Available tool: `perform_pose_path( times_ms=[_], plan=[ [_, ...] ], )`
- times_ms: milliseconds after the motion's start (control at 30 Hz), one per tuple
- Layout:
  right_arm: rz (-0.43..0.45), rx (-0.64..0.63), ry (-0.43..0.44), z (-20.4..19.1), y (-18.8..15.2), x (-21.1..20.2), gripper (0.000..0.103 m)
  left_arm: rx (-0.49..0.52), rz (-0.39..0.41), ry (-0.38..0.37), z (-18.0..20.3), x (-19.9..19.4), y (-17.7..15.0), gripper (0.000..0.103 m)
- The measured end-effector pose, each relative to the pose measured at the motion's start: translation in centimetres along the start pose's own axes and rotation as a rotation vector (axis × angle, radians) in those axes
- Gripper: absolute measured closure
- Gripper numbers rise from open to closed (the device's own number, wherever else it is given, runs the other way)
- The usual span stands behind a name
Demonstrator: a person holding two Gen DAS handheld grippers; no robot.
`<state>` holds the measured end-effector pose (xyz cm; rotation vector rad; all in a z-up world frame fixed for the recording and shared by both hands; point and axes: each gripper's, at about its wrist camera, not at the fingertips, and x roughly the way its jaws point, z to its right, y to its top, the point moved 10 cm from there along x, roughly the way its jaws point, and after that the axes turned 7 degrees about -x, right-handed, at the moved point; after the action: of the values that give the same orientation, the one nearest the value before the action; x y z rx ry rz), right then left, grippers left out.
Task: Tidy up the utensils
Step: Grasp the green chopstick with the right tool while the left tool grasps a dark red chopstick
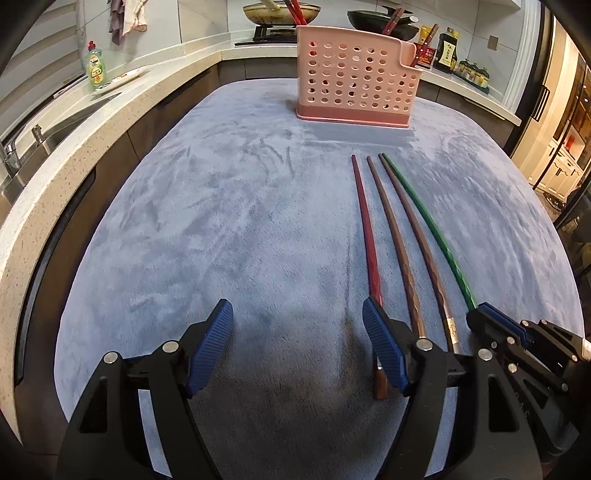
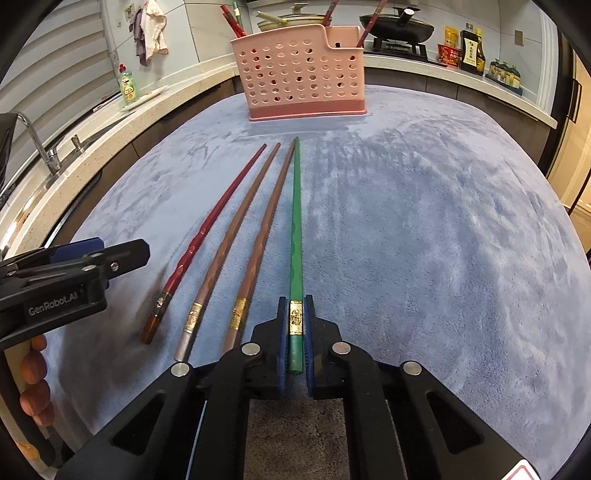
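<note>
Several chopsticks lie side by side on the blue cloth point(image 2: 424, 221): a red one point(image 2: 210, 229), two brown ones point(image 2: 236, 229) point(image 2: 264, 229) and a green one point(image 2: 295, 229). My right gripper point(image 2: 295, 314) is shut on the green chopstick near its gold band, at its near end. In the left wrist view the green chopstick point(image 1: 428, 225) runs into the right gripper point(image 1: 491, 317). My left gripper point(image 1: 297, 317) is open and empty, its right finger over the red chopstick point(image 1: 365, 229). A pink perforated utensil holder point(image 2: 299, 77) stands at the far side, holding several chopsticks.
A stone counter with a sink and tap point(image 2: 40, 147) curves along the left. A green soap bottle point(image 2: 128, 86) stands there. Pans point(image 2: 399, 24) sit on a stove behind the holder. Sauce bottles point(image 2: 471, 48) stand at the back right.
</note>
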<state>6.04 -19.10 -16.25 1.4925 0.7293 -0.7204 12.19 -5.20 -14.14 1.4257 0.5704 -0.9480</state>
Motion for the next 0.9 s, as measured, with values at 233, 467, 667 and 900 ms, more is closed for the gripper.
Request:
perform_pose_path(
  times_ms=[233, 467, 667, 900],
  plan=[
    [-0.004, 0.038, -0.011, 1.3, -0.6, -0.7, 0.096, 0.032, -0.017, -0.026, 1.1, -0.7, -1.2, 0.033],
    [-0.005, 0.067, -0.004, 1.9, -1.1, -1.0, 0.096, 0.066, -0.058, -0.037, 2.3, 0.3, -2.5, 0.033],
    [-0.005, 0.068, -0.003, 1.9, -1.1, -1.0, 0.096, 0.079, -0.098, -0.055, 2.8, 0.8, -3.5, 0.050],
    [-0.005, 0.070, -0.002, 2.0, -1.2, -1.0, 0.096, 0.070, -0.113, -0.085, 3.0, 0.7, -3.6, 0.083]
  ],
)
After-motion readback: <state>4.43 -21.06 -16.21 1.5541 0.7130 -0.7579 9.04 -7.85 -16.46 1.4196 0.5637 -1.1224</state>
